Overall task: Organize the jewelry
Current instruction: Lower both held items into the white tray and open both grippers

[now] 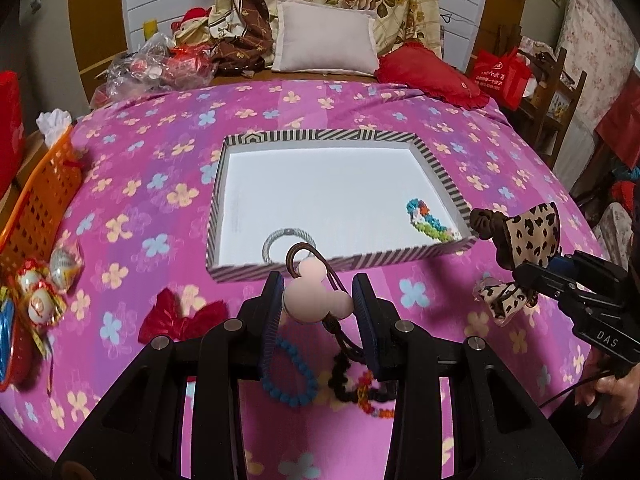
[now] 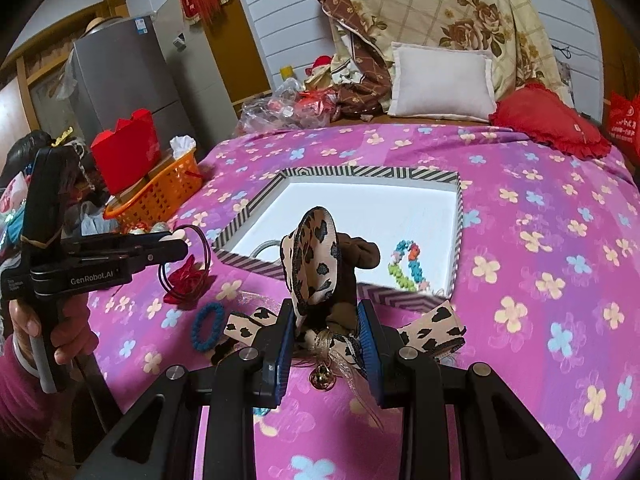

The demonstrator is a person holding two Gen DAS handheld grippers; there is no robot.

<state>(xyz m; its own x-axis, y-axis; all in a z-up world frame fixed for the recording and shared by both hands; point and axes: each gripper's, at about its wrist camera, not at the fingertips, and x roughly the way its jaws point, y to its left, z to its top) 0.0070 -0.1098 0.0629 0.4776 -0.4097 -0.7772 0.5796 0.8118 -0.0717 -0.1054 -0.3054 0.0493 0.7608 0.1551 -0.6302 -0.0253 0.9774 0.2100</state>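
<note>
My left gripper (image 1: 318, 296) is shut on a pink mouse-head hair tie (image 1: 316, 294) with a brown elastic loop, held just short of the striped box's (image 1: 224, 184) near wall. From the right wrist view that gripper (image 2: 176, 242) shows at the left with the loop hanging. My right gripper (image 2: 326, 328) is shut on a leopard-print bow (image 2: 314, 256) with a small bell; it (image 1: 524, 272) hovers right of the box. Inside the white box lie a grey band (image 1: 280, 240) and a multicoloured bracelet (image 1: 428, 220). A blue bead bracelet (image 1: 296, 376), a black tie and a red bow (image 1: 180, 316) lie on the bedspread.
An orange basket (image 1: 44, 196) with tissues stands at the bed's left edge, with wrapped sweets (image 1: 40, 300) beside it. Pillows (image 1: 326, 36), a red cushion (image 1: 432, 76) and plastic bags sit at the headboard. A person's hands (image 2: 60, 332) hold both gripper handles.
</note>
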